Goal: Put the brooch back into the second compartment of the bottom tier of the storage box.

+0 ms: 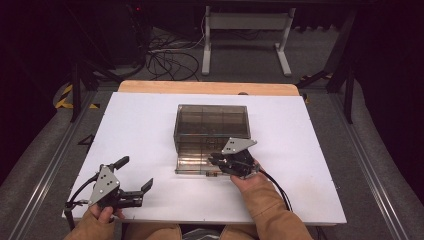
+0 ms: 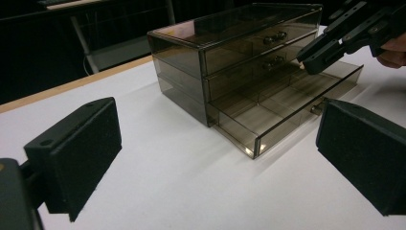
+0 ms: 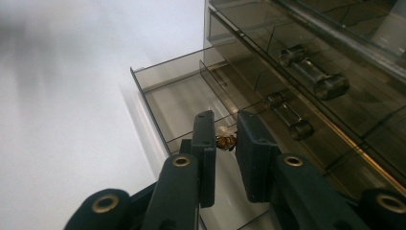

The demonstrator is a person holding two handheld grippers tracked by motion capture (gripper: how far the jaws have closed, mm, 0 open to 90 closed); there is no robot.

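Risk: drop or snag | your right tool (image 3: 225,143) is nearly closed on a small golden piece (image 3: 226,141) above the open bottom drawer (image 2: 287,103) of the smoky organizer (image 1: 211,131) | it may slip onto a divider | left tool (image 2: 215,158) wide open, empty, on the surface (image 1: 150,125).

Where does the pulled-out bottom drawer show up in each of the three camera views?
High view: open bottom drawer at centre, under the right gripper.
Left gripper view: drawer right of centre, the right gripper above it.
Right gripper view: drawer mid-frame, beyond the gripper, which holds a small gold item.
Shared landmark: the drawer knobs.
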